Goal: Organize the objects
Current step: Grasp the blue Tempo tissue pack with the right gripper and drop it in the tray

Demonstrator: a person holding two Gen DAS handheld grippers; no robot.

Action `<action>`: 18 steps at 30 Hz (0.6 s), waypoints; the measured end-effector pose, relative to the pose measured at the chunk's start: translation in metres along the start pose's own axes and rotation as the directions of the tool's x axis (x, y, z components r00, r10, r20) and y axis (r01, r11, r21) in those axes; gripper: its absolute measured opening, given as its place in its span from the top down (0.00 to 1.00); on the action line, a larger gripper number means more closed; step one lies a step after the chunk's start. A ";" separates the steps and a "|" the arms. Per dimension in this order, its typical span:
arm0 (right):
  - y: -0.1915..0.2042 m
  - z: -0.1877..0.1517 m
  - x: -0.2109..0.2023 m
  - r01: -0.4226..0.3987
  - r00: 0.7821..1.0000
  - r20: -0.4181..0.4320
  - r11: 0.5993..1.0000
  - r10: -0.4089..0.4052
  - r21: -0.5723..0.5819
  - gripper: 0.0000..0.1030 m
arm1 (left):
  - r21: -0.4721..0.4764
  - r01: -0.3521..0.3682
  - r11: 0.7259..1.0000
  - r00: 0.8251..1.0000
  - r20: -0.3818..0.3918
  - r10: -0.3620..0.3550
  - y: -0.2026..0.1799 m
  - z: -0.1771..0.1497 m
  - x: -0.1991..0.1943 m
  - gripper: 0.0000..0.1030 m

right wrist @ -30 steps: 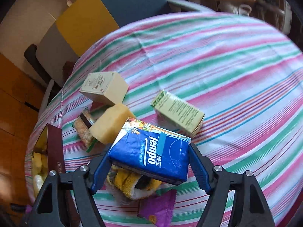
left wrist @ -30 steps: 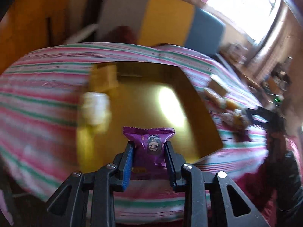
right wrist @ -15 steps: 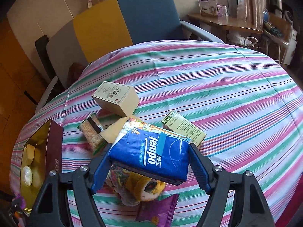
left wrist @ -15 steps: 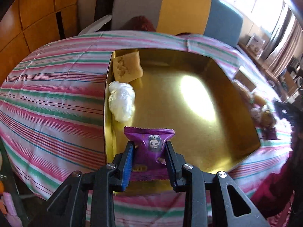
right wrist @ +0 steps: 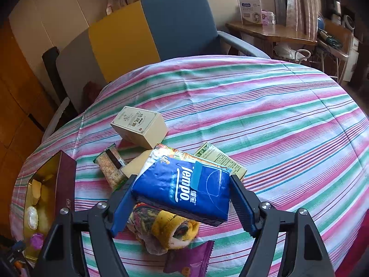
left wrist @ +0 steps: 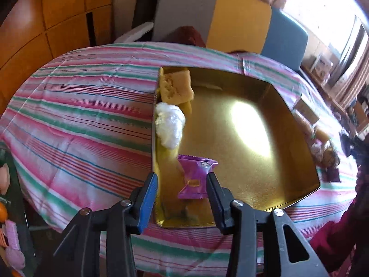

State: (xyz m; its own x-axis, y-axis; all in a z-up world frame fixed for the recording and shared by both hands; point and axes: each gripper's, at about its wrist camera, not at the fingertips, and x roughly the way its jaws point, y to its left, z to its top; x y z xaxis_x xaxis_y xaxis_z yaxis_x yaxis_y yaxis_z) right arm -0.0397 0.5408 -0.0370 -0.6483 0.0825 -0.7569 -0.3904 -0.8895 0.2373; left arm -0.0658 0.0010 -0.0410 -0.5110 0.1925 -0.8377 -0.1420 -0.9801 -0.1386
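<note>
The left gripper is hanging over the near corner of the gold-lined box, and its jaws are opening: the purple snack packet sits tilted between them, clear of the blue pad on the left and just beside or touching the right one, low against the gold floor. Only the left wrist view is showing the box's inside clearly, with a yellow sponge block and a white crumpled wad lying along its left wall on the striped tablecloth. The right wrist view is showing what the left one blurs: the right gripper is clamping a blue Tempo tissue pack held wide between both pads, raised above a pile on the cloth. In that pile are lying a beige carton, a green leaflet box, a grain bar, a floral cloth bundle and a second purple packet. From here the same box is seen at far left, maroon outside.
</note>
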 end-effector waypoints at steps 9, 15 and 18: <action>0.120 -0.029 -0.049 -0.120 0.989 0.040 0.936 0.141 -0.331 0.25 | -0.119 -0.006 0.993 0.999 0.045 0.011 0.043 -0.007 -0.018 0.58; 0.253 -0.083 -0.059 -0.260 0.959 -0.069 0.755 0.275 -0.602 0.25 | -0.156 0.020 0.988 0.999 0.053 -0.012 0.060 -0.018 -0.021 0.58; 0.304 -0.120 -0.036 -0.277 0.959 -0.155 0.661 0.238 -0.697 0.25 | -0.171 0.032 0.985 0.998 0.057 -0.023 0.067 -0.021 -0.021 0.58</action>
State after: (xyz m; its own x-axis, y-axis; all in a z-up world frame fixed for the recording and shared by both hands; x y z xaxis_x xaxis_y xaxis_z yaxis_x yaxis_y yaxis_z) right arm -0.0565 0.2133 -0.0107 -0.6134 -0.2026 -0.7634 0.3775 -0.9242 -0.0581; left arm -0.0466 -0.0695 -0.0434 -0.5552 0.2174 -0.8028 -0.0113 -0.9671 -0.2541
